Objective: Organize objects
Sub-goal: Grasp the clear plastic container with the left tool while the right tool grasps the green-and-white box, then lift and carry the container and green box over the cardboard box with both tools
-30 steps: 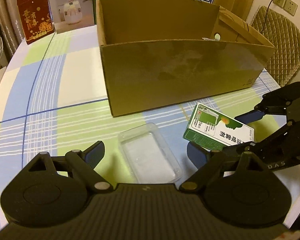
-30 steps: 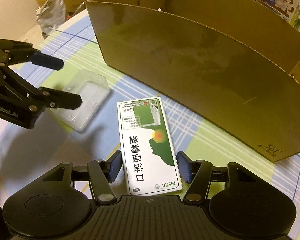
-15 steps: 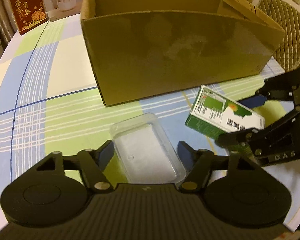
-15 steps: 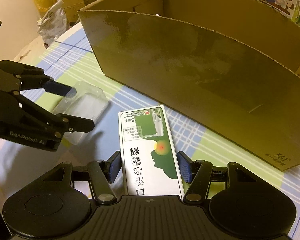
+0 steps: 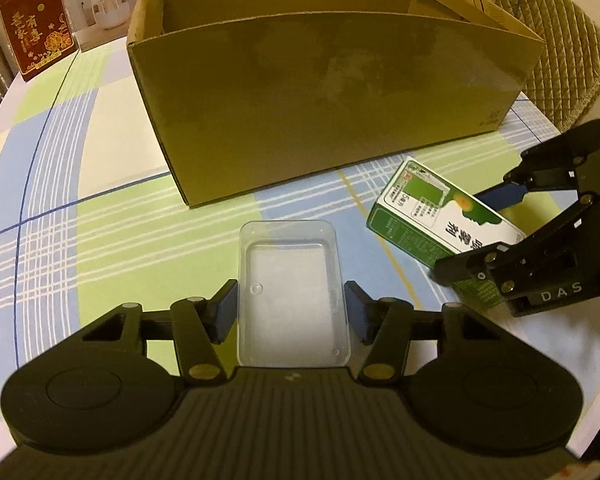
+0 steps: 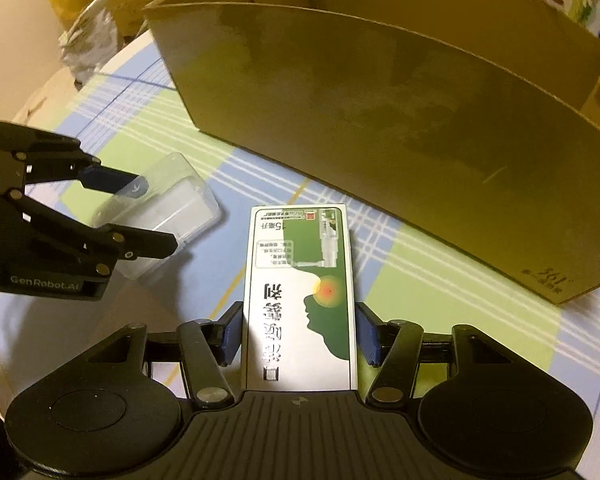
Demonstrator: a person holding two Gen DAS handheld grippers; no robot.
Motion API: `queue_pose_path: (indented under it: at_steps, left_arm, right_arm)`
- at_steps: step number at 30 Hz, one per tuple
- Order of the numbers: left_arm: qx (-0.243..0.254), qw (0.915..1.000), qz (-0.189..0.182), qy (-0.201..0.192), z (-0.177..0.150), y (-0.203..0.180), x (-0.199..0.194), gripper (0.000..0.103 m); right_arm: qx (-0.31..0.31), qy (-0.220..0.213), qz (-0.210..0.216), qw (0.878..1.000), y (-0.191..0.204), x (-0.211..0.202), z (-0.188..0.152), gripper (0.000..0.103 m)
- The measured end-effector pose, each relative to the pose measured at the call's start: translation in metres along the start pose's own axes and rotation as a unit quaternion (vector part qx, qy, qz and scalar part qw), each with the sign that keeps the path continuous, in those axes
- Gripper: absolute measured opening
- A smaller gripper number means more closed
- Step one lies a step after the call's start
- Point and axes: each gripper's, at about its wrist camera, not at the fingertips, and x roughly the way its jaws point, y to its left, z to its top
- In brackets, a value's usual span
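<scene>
Low in the left wrist view, the left gripper [image 5: 291, 312] sits with its blue pads pressed against both long sides of a clear plastic tray [image 5: 291, 292], which lies flat on the checked tablecloth [image 5: 80, 208] at lower centre of the frame — the grip looks closed onto it. Off at the right edge of that view the right gripper [image 5: 496, 236] straddles a green and white medicine box [image 5: 440, 220]. The right wrist view shows this closer: the box runs lengthwise up the lower centre of the frame, its near end between the blue pads [image 6: 232, 332], the left pad against the box edge and the right one just beside it — whether it is truly clamped I cannot tell. Beyond both, filling the upper half of each frame, stands a large open cardboard box [image 5: 332, 92], its near wall a little past the tray and the medicine box, touching neither. Farther back, in the upper left of the left wrist view, a dark red gift box [image 5: 36, 36] and a white humidifier carton [image 5: 100, 0] stand upright at the far table edge; a quilted chair back [image 5: 556, 40] shows in the upper right.
</scene>
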Motion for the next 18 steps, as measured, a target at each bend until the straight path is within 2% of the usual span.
queue_pose_path:
  at_steps: [7, 18]
  left_arm:
    - [0.009, 0.9999, 0.012, -0.001, 0.001, -0.005, 0.007, 0.051]
    - [0.006, 0.9998, 0.021, -0.002, -0.001, -0.004, 0.012, 0.052]
  right_arm:
    - [0.006, -0.014, -0.007, 1.000, 0.002, -0.005, 0.003, 0.054]
    - [-0.013, 0.001, -0.036, 0.999, 0.010, 0.006, 0.002, 0.054]
